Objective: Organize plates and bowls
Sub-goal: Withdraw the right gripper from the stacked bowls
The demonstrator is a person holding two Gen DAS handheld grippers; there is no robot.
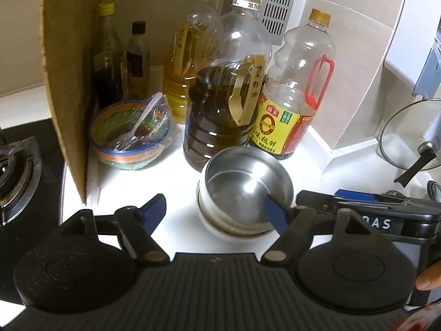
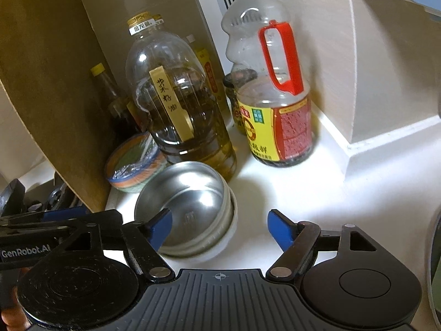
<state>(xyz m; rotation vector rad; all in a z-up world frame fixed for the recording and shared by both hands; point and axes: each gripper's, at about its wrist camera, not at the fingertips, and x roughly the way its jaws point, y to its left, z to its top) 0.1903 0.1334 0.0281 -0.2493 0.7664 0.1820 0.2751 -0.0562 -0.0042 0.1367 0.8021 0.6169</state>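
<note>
Left gripper (image 1: 216,211) fingers spread, steel bowl (image 1: 245,186) nested, apparently atop others, oil bottle (image 1: 228,88) behind

The stacked steel bowls (image 1: 245,190) stand on the white surface (image 2: 317,207) with the big oil bottle (image 1: 228,96) just behind them and the soy sauce bottle (image 1: 297,91) beside that one, so there is almost no room at the back. On the left the cardboard sheet (image 1: 69,69) stands upright like a wall, and the wrapped colourful bowl (image 1: 129,135) fills the corner near it. To the right of the steel bowls the surface is bare up to the tiled wall (image 2: 358,82). A glass lid (image 1: 410,135) leans further right.
</note>
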